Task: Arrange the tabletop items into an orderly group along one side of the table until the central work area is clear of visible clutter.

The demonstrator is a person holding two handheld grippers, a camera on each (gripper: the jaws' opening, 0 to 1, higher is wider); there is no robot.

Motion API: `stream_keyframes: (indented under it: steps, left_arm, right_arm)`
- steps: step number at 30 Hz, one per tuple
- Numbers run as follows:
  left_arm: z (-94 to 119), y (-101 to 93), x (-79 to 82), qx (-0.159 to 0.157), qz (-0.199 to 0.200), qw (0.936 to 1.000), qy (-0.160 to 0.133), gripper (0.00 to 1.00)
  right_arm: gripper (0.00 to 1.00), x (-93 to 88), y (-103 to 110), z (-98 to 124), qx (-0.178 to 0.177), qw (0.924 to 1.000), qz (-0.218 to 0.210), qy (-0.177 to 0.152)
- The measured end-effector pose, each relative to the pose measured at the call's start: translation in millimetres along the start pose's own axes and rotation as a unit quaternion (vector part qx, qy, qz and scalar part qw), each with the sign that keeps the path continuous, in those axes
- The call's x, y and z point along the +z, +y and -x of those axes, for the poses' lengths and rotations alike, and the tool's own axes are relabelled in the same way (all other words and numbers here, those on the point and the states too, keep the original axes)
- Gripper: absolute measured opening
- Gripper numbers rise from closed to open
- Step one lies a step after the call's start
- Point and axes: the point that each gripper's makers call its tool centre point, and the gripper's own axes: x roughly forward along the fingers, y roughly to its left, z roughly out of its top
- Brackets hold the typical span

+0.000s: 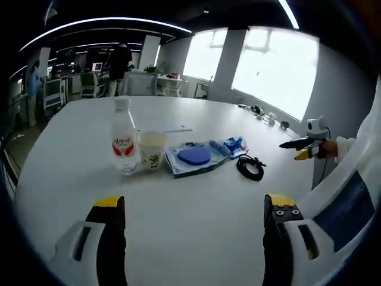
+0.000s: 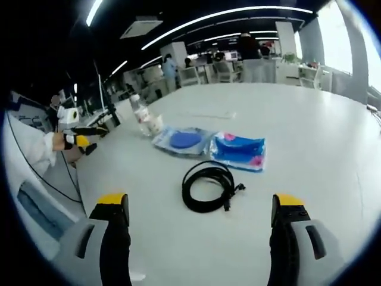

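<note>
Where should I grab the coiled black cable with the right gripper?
Take the coiled black cable across its bundled loops on the near side, coming down from above with the open right gripper. It lies flat on the table, so pinching sideways probably won't catch it.

The bottle (image 1: 124, 138) carries a red-and-white label with printed characters, too small and blurred to read; no other text is legible.

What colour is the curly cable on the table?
The coiled cable is black, lying on the white table. It shows best in the right gripper view.
</note>
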Motion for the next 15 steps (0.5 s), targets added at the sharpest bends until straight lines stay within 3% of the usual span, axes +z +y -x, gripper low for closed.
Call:
stream_keyframes:
  steps: [6,15]
  left_arm:
    - [-6.5,5.5,11.5,-0.001,-0.006,1.0,0.003,1.0]
    - [-10.9,5.9,17.2,0.002,-0.005,1.0,0.007,1.0]
  right_arm:
    - [0.99,3.7,-10.3,-3.5,-0.002,0.9999,-0.002,0.016]
    - [0.97,8.3,-7.6,-16.6,0.013,0.9993,-0.005,0.034]
